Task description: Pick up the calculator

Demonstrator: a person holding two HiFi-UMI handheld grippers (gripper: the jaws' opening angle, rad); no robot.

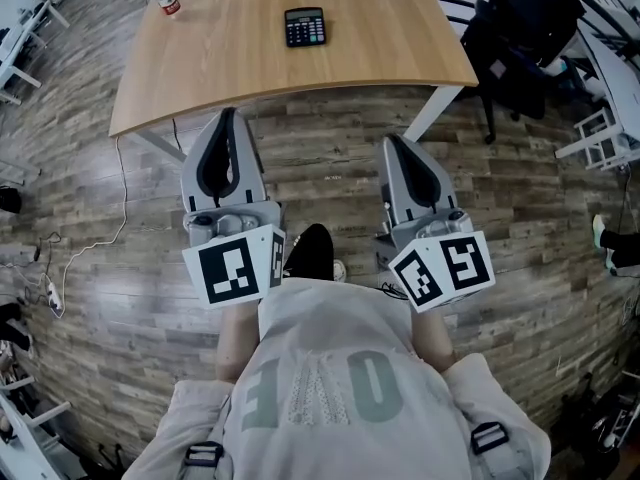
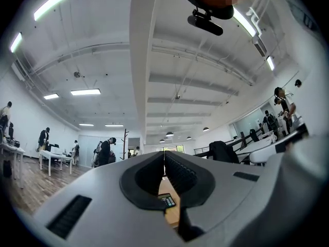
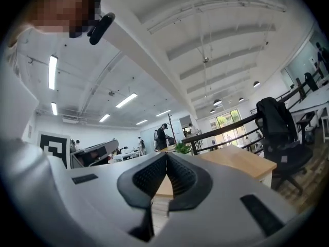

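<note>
My left hand-held gripper (image 1: 228, 116) and right hand-held gripper (image 1: 391, 143) hang with jaws closed and empty, short of the wooden worktop (image 1: 220, 68). The black calculator (image 1: 305, 26) lies there, well apart from both. Its lettering is too small to read.

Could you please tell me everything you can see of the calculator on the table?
The calculator is a small, dark, roughly square desktop model, plastic by its look, with a display strip along its far edge and rows of keys below it. It lies flat, face up, on the wooden table, towards the far middle of the top. Only the table touches it. The print on its keys is too small to read.
</note>
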